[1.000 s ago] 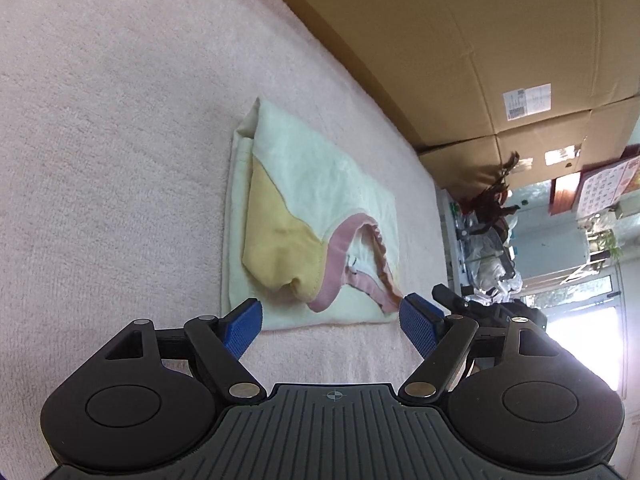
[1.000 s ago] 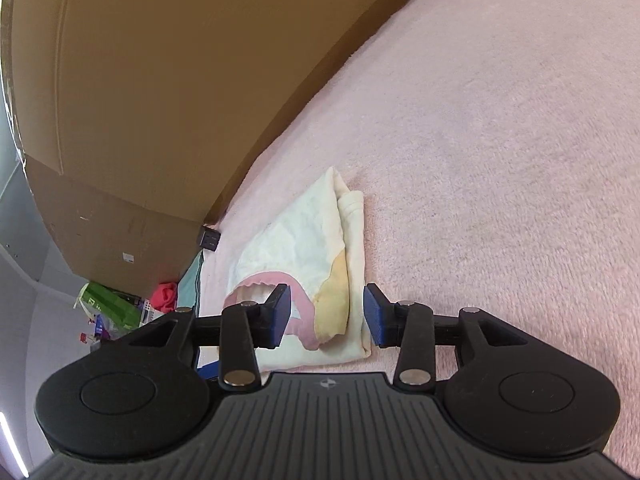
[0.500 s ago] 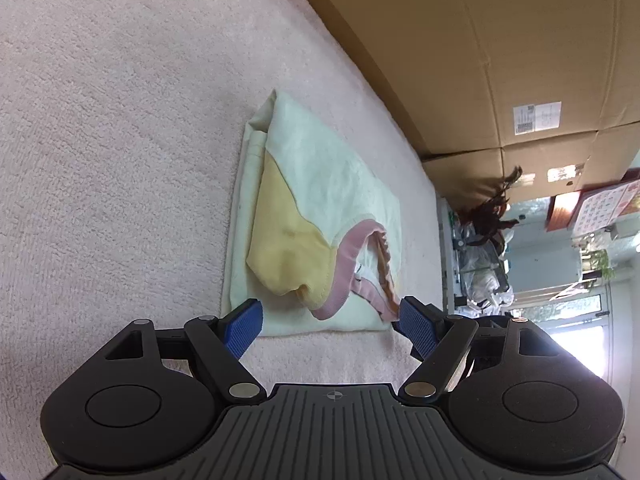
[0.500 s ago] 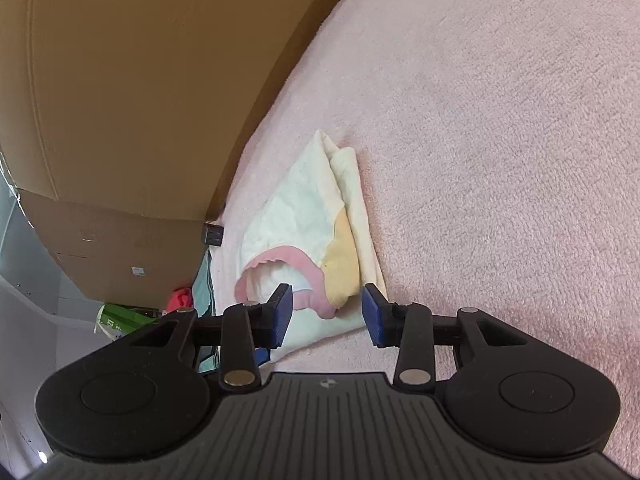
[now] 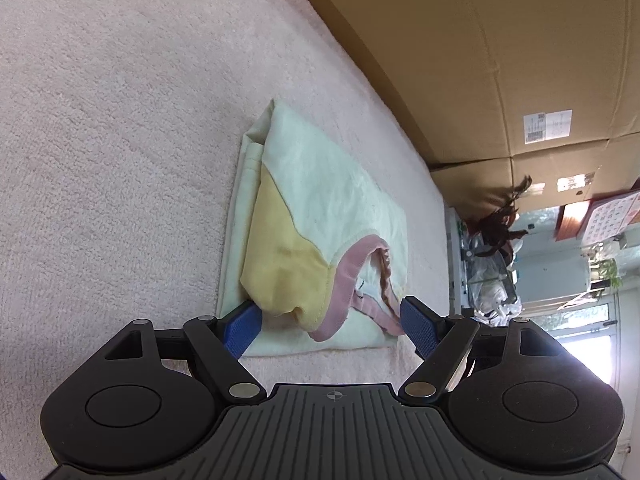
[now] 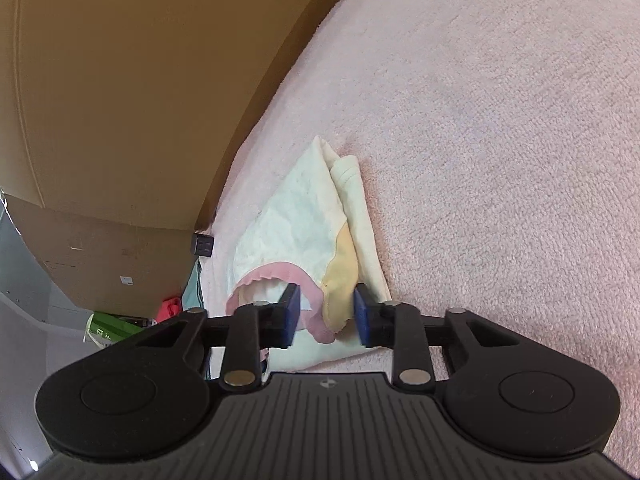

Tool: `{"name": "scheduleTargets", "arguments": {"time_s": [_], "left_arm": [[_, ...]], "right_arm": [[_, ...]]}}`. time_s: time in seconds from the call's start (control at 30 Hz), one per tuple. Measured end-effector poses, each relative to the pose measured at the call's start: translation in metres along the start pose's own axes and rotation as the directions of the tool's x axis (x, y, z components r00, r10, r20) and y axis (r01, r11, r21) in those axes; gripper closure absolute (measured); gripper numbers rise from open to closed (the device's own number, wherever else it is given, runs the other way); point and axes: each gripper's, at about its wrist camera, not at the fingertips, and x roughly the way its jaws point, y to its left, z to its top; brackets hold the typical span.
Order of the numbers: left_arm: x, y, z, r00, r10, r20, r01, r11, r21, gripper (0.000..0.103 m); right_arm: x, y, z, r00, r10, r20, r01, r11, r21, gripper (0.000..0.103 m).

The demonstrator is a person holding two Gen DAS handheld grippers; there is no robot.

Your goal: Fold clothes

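A small folded garment (image 5: pixel 320 216), cream with a yellow panel and a pink collar, lies flat on the pink fleece surface (image 5: pixel 100 120). My left gripper (image 5: pixel 330 326) is wide open, its blue fingertips on either side of the garment's near collar end. In the right wrist view the same garment (image 6: pixel 304 232) lies just ahead. My right gripper (image 6: pixel 326 314) is open with a narrower gap, its jaws straddling the pink collar and yellow panel edge without clamping them.
A brown cardboard wall (image 5: pixel 500 60) runs along the far edge of the fleece, also seen in the right wrist view (image 6: pixel 120 80). Beyond the fleece's end are room clutter (image 5: pixel 500 260), a small black box (image 6: pixel 203 245) and a green packet (image 6: pixel 108 326).
Both grippers have moved closer to the garment's collar end. The right gripper's jaws now straddle the collar edge. The garment has not moved.
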Motion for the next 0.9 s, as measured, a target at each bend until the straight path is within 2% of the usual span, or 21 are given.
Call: {"name": "scheduleTargets", "arguments": {"time_s": [0.07, 0.1, 0.13, 0.23, 0.27, 0.4, 0.5, 0.6, 0.73, 0.8, 0.87, 0.9], "left_arm": [[0.002, -0.007, 0.002, 0.999, 0.043, 0.014, -0.044, 0.999, 0.028, 0.027], [0.003, -0.01, 0.002, 0.997, 0.076, 0.019, -0.077, 0.996, 0.045, 0.044], [0.004, -0.013, 0.003, 0.994, 0.105, 0.022, -0.106, 0.992, 0.06, 0.07], [0.006, -0.019, 0.001, 0.989, 0.142, 0.035, -0.144, 0.984, 0.1, 0.094], [0.006, -0.021, 0.0, 0.988, 0.15, 0.042, -0.154, 0.982, 0.112, 0.096], [-0.003, -0.034, -0.009, 0.965, 0.234, 0.117, -0.254, 0.947, 0.197, 0.098], [-0.006, -0.054, -0.021, 0.934, 0.317, 0.166, -0.354, 0.886, 0.299, 0.099], [-0.005, -0.066, -0.036, 0.905, 0.375, 0.2, -0.424, 0.829, 0.365, 0.099], [0.007, -0.06, -0.044, 0.903, 0.388, 0.186, -0.43, 0.822, 0.374, 0.098], [0.012, -0.057, -0.045, 0.901, 0.385, 0.198, -0.433, 0.822, 0.37, 0.095], [0.009, -0.055, -0.046, 0.904, 0.375, 0.205, -0.426, 0.828, 0.364, 0.085], [0.008, -0.054, -0.046, 0.906, 0.37, 0.207, -0.422, 0.831, 0.363, 0.071]], "right_arm": [[0.002, 0.003, 0.0, 1.0, -0.01, 0.001, 0.01, 1.0, -0.025, 0.092], [0.002, 0.004, -0.001, 1.0, -0.02, 0.003, 0.02, 0.999, -0.038, 0.095], [0.002, 0.005, -0.001, 1.0, -0.022, 0.005, 0.023, 0.999, -0.048, 0.097], [-0.003, 0.01, -0.005, 0.999, -0.019, 0.03, 0.022, 0.996, -0.086, 0.098], [-0.005, 0.012, -0.006, 0.999, -0.012, 0.034, 0.015, 0.995, -0.102, 0.098], [-0.016, 0.023, -0.013, 0.999, 0.011, 0.036, -0.005, 0.985, -0.172, 0.099], [-0.022, 0.033, -0.023, 0.999, -0.003, 0.032, 0.011, 0.971, -0.239, 0.099], [-0.028, 0.038, -0.033, 0.999, -0.026, 0.031, 0.034, 0.956, -0.292, 0.099], [-0.026, 0.037, -0.041, 0.996, -0.079, 0.046, 0.09, 0.939, -0.331, 0.099], [-0.021, 0.028, -0.042, 0.992, -0.116, 0.047, 0.125, 0.936, -0.329, 0.099], [-0.016, 0.02, -0.041, 0.99, -0.13, 0.046, 0.138, 0.94, -0.312, 0.099], [-0.012, 0.018, -0.042, 0.991, -0.13, 0.045, 0.137, 0.939, -0.314, 0.099]]}}
